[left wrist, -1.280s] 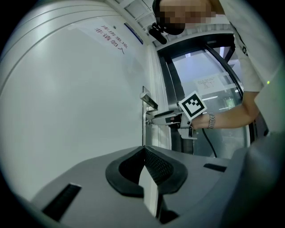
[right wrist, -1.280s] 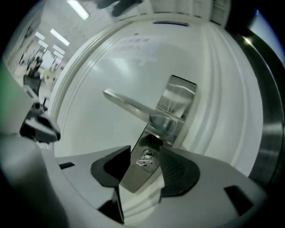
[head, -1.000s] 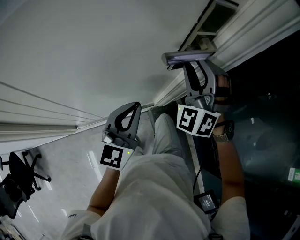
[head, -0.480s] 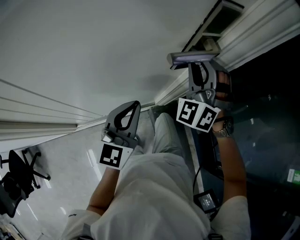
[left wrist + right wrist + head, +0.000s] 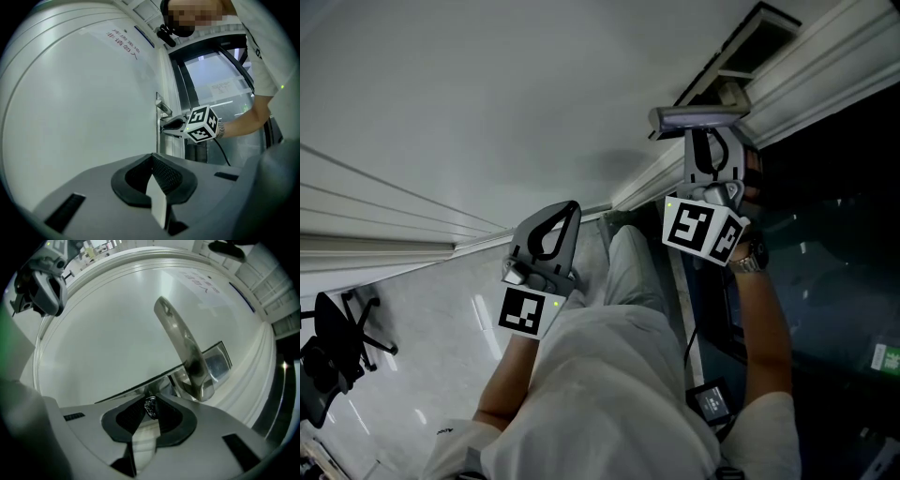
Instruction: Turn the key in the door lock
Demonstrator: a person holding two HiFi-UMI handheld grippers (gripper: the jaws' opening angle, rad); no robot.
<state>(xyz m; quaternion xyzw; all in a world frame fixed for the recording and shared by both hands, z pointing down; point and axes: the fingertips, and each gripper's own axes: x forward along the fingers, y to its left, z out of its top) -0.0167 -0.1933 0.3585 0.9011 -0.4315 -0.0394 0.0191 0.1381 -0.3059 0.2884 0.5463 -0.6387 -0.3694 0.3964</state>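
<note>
The silver door handle (image 5: 698,117) sticks out from the white door (image 5: 487,112). Just below it, my right gripper (image 5: 710,142) points at the lock. In the right gripper view a small metal key (image 5: 150,407) sits in the lock under the handle (image 5: 180,341) and the lock plate (image 5: 215,364). The right gripper (image 5: 151,401) has its jaws closing on the key's head, tips against it. My left gripper (image 5: 567,212) hangs lower left, away from the door furniture. Its jaws (image 5: 152,159) meet with nothing between them.
The white door frame (image 5: 806,66) runs along the handle side, with dark glass (image 5: 834,234) to its right. A black office chair (image 5: 337,347) stands on the pale floor at lower left. A small device with a cable (image 5: 712,401) hangs at the person's waist.
The right gripper's jaws have narrowed below the handle and its marker cube has rolled a little. The left gripper has stayed where it was.
</note>
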